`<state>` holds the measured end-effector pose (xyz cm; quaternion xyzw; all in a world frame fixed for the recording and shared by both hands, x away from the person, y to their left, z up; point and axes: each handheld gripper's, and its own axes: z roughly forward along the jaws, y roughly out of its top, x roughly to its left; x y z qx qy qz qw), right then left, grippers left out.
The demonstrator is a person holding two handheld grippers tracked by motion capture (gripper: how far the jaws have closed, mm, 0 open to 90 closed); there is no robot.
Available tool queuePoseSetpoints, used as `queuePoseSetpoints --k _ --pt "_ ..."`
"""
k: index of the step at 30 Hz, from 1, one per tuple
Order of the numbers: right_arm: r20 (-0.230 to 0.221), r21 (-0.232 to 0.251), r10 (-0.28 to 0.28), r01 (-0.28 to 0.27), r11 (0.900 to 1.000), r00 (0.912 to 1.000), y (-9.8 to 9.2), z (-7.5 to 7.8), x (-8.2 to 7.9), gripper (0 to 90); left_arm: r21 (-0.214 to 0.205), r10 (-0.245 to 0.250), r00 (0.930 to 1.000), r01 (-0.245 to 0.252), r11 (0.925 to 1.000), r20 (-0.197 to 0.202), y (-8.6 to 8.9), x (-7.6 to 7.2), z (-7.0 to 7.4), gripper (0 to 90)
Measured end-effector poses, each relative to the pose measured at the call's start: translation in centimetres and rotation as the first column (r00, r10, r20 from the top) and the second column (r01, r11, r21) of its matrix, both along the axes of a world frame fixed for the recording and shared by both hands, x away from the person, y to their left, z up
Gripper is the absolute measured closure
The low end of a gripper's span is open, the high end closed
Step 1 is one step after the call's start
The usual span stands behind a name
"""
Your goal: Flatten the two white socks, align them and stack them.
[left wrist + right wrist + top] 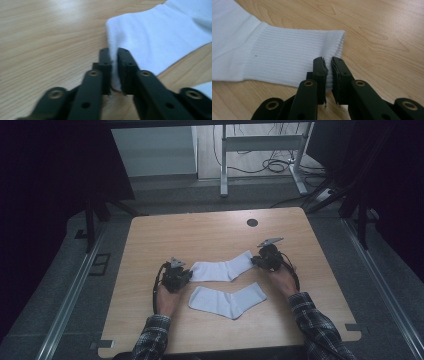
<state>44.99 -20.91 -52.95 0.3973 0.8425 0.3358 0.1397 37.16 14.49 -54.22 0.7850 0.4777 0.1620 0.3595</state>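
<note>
Two white socks lie on the desk (pixel 150 240); near sock (pixel 227 301) lies free; far sock (pixel 222 268) is pinched at both ends; left gripper (pixel 186 276) jaws clamp its toe, right gripper (pixel 256 261) jaws clamp its cuff.

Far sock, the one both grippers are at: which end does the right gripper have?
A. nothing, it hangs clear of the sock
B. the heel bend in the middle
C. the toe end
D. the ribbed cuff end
D: in the right gripper view the right gripper has its jaws pinched on the ribbed cuff edge of the far sock, while the left gripper grips the smooth toe end.
</note>
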Motion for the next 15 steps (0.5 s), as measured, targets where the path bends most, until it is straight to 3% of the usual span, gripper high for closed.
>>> queuePoseSetpoints --k 4,9,10,15 --pt "0.003 0.000 0.002 -0.002 1.0000 1.0000 -0.2 0.3 -0.4 82.0 0.012 -0.009 0.9999 0.009 0.9999 0.013 -0.2 -0.2 0.3 85.0" --pt "0.031 0.031 0.005 -0.006 0.9995 0.9995 -0.8 1.7 -1.4 82.0 -0.026 -0.024 0.9985 0.025 0.9994 0.049 -0.3 -0.8 1.8 84.9" --pt "0.042 0.050 0.007 -0.009 0.9987 0.9991 -1.0 2.2 -1.8 82.0 -0.049 -0.031 0.9982 0.033 0.9983 0.052 -0.2 -1.0 2.4 84.8" --pt "0.071 0.073 0.017 -0.022 0.9971 0.9973 -1.3 3.2 -3.1 82.1 -0.075 -0.036 0.9964 0.041 0.9963 0.077 0.1 -2.0 3.7 84.8"
